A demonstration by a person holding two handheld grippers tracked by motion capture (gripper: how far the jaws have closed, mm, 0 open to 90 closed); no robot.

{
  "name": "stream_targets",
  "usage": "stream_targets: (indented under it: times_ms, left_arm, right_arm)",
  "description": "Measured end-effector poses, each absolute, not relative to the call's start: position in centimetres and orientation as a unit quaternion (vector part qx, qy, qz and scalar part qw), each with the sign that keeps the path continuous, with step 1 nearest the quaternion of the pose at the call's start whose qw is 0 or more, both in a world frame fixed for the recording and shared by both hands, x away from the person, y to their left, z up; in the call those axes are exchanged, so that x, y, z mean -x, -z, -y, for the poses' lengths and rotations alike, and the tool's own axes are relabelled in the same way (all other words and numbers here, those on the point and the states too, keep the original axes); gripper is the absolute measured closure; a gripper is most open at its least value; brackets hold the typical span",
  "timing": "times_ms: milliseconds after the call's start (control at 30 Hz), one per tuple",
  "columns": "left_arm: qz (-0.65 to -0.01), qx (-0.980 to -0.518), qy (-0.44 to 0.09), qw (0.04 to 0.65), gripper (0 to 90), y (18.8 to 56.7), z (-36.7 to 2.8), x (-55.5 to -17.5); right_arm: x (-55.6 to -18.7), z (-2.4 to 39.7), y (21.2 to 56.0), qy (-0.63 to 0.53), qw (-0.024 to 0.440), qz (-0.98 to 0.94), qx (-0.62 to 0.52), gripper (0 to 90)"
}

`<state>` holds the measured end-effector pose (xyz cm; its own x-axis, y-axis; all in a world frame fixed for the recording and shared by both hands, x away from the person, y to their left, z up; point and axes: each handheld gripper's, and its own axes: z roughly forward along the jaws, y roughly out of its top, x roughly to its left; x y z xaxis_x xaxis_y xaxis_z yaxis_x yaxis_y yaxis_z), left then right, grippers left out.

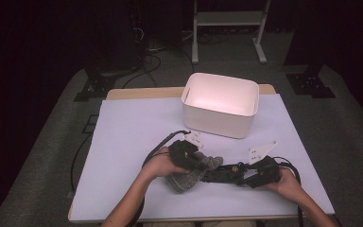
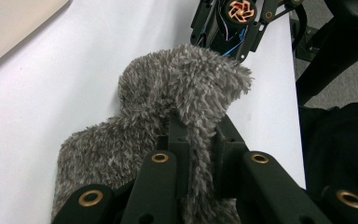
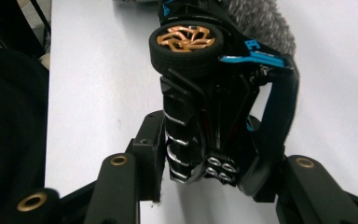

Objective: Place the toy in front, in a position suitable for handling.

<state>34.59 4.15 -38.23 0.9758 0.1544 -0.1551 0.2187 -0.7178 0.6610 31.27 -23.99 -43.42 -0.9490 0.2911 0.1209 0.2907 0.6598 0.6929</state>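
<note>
Left side first: the left gripper (image 1: 194,160) is clenched on a pinch of the fuzzy grey sock (image 1: 188,176), which lies on the white table cover (image 1: 132,142) near the front edge. In the left gripper view you can see the shaggy pile (image 2: 182,93) bunched between the black jaws, so that hold looks solid (soft knit like this squashes a lot, so a deep bite is safer than a tip pinch).

Moving right, the black toy car (image 1: 224,174) lies just beside the sock, touching its cuff end as far as I can tell. It's hard glossy plastic, copper-spoked wheel (image 3: 185,39) with a rubbery tyre, blue trim, chrome exhaust tips.

The right gripper (image 1: 260,176) is grasping the car's rear end, jaws about halfway apart around the body. My take: keep the squeeze on the solid body rather than the thin spoiler bits, and hold the car level so it doesn't twist out.

The white plastic bin (image 1: 220,105), rounded corners and smooth walls, stands behind them, well apart.
</note>
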Motion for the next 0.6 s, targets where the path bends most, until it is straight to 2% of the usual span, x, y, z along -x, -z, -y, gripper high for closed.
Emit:
stream_targets:
  times_ms: [400, 600]
  left_arm:
    - [-0.084, -0.931, 0.046, 0.353, 80.9, 38.0, -2.9, -34.4]
    - [-0.079, -0.930, 0.048, 0.356, 80.9, 37.9, -2.5, -34.2]
  right_arm:
    - [-31.0, 24.8, 43.9, -0.374, 0.010, -0.911, -0.172, 51.6]
    - [-31.1, 23.6, 43.6, -0.366, 0.023, -0.917, -0.155, 52.1]
